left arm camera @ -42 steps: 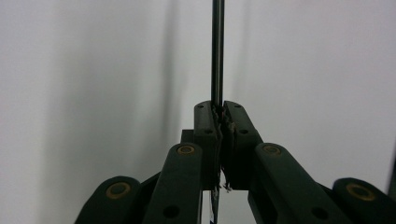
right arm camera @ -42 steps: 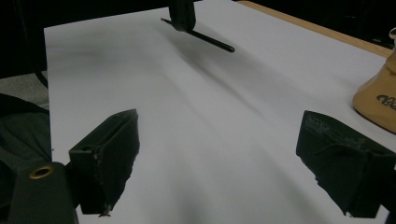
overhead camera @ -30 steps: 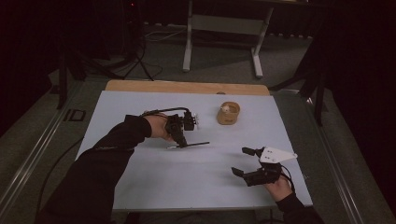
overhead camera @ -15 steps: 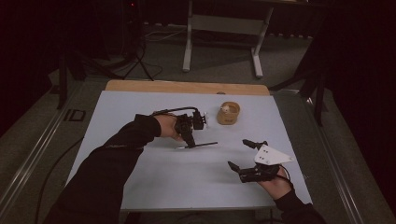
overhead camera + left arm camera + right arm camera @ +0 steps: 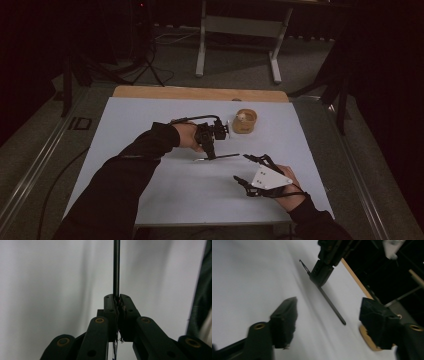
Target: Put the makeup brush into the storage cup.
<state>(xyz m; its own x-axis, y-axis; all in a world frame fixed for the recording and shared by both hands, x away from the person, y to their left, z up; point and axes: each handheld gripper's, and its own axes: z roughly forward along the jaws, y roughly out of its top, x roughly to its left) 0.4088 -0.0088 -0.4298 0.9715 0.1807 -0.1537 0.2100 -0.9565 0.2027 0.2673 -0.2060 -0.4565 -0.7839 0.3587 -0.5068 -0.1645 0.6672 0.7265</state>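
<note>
High view, left gripper (image 5: 212, 154) fingers clamping thin rod (image 5: 220, 157), shifted rightward, right gripper (image 5: 248, 169) wide.

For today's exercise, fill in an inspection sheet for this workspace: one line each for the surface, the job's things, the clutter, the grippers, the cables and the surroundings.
Surface: pale blue-white sheet covering the table, with a strip of bare wood along the far edge.
Job's things: thin dark metal rod with a small hook at one end, held near the hooked end.
Clutter: small round wooden cup on the sheet, just beyond the left gripper; contents too small to tell.
Grippers: left gripper shut on the rod; right gripper open, jaws wide apart, holding nothing.
Cables: black cable arching over the left hand.
Surroundings: dark room, grey floor, pale metal table legs beyond the table.
</note>
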